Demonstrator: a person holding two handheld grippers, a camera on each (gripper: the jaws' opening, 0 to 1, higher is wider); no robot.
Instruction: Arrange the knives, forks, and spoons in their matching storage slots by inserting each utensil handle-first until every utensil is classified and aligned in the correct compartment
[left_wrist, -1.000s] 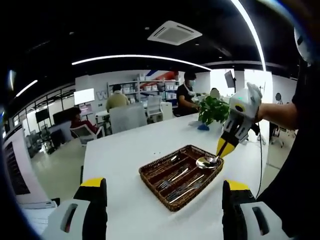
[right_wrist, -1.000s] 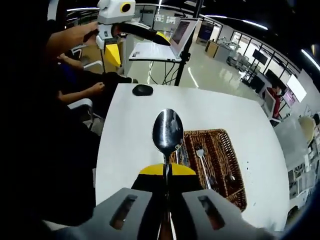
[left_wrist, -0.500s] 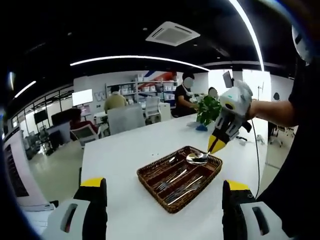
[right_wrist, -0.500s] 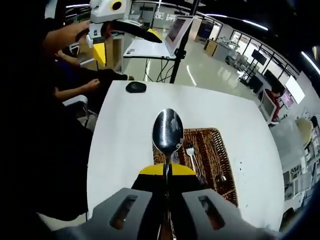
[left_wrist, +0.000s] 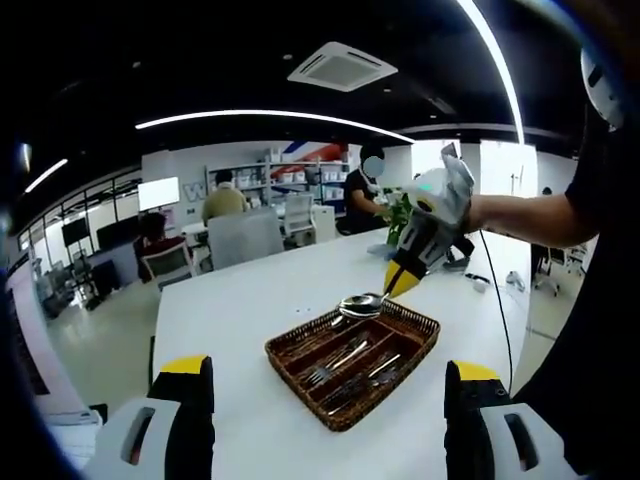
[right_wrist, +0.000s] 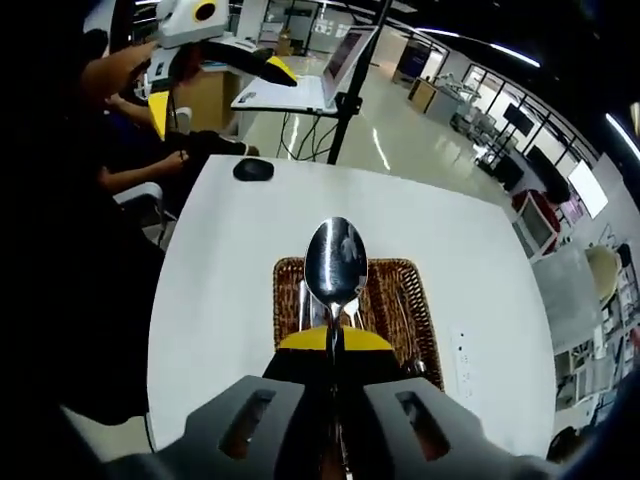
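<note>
A brown wicker basket (left_wrist: 421, 327) with lengthwise slots sits on the white table (left_wrist: 225, 305) and holds several forks and knives (left_wrist: 343, 357). My right gripper (left_wrist: 397, 283) hovers over the basket's far end, shut on a steel spoon (left_wrist: 361, 303). In the right gripper view the spoon (right_wrist: 335, 262) juts bowl-first from my right gripper (right_wrist: 333, 338), with the basket (right_wrist: 283, 300) directly beneath it. My left gripper (left_wrist: 327, 368) is open and holds nothing, well back from the basket's near end. It also appears at the top left as the left gripper (right_wrist: 218, 88), held by a hand.
Beyond the basket lie a black mouse (right_wrist: 253, 169) and an open laptop (right_wrist: 302, 84) beside a black stand pole (right_wrist: 350, 95). A potted plant (left_wrist: 398, 212) stands at the table's far end. People sit at desks further back. The person's arm (left_wrist: 535, 215) crosses on the right.
My right gripper has carried the spoon sideways from beyond the basket's edge to above its far end. In the right gripper view the basket has slid under the spoon. The left gripper stays open.
</note>
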